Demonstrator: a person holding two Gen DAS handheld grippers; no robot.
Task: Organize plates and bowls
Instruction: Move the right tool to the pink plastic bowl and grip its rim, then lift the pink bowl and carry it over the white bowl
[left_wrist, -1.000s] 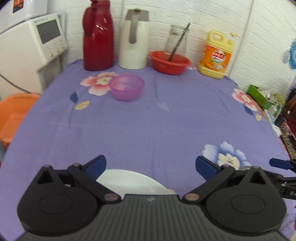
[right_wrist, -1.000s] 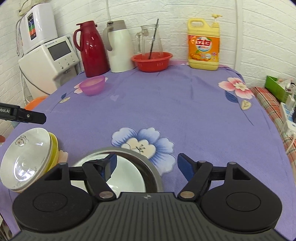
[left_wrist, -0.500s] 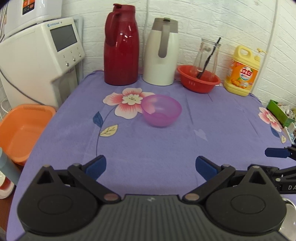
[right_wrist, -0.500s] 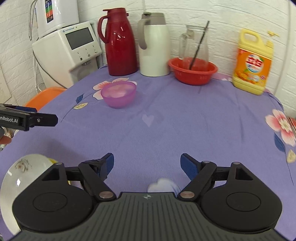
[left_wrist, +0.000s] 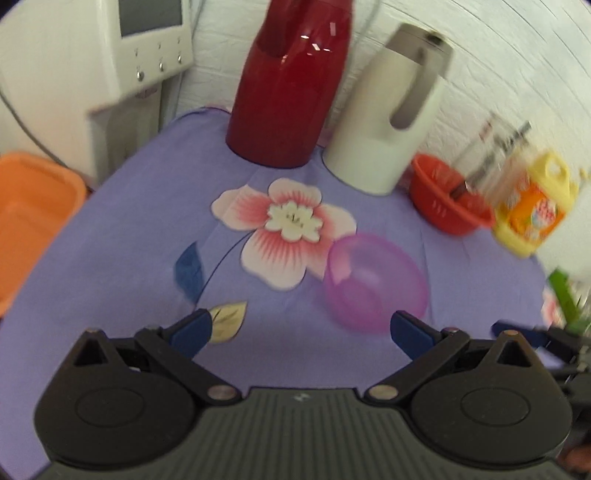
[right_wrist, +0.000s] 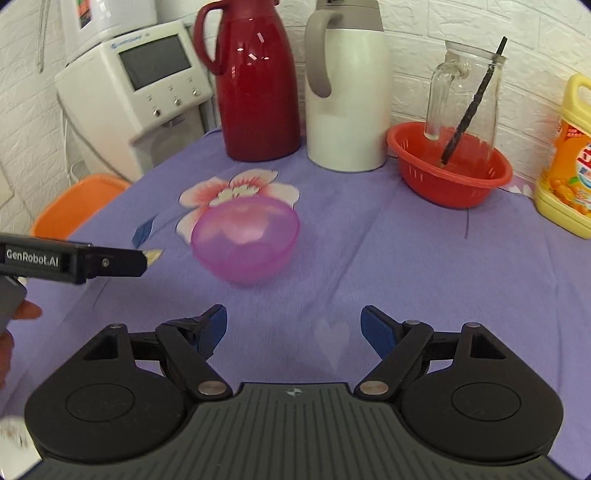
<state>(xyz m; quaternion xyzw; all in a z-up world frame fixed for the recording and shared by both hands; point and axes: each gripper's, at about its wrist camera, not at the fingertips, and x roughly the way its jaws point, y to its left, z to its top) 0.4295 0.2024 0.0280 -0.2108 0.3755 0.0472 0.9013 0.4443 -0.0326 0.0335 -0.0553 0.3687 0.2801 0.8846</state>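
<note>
A translucent purple bowl (left_wrist: 375, 282) stands upright on the purple flowered tablecloth (left_wrist: 129, 236); in the right wrist view the purple bowl (right_wrist: 245, 240) sits just beyond my fingers, a little left of centre. My left gripper (left_wrist: 297, 326) is open and empty, with the bowl just ahead of its right fingertip. My right gripper (right_wrist: 293, 325) is open too, with nothing between its fingers. The left gripper's finger (right_wrist: 110, 262) reaches in from the left edge of the right wrist view, near the bowl's left side. The plates and other bowls are out of view.
Along the back wall stand a red thermos (right_wrist: 255, 92), a white jug (right_wrist: 347, 96), a red basket (right_wrist: 448, 173) holding a glass pitcher (right_wrist: 463, 96), and a yellow detergent bottle (right_wrist: 567, 158). A white appliance (right_wrist: 140, 92) and an orange basin (left_wrist: 33, 221) lie off the table's left edge.
Both grippers have moved forward across the table toward the purple bowl, which now looms much larger. The stacked bowls and the plate near the front edge have dropped out of view.
</note>
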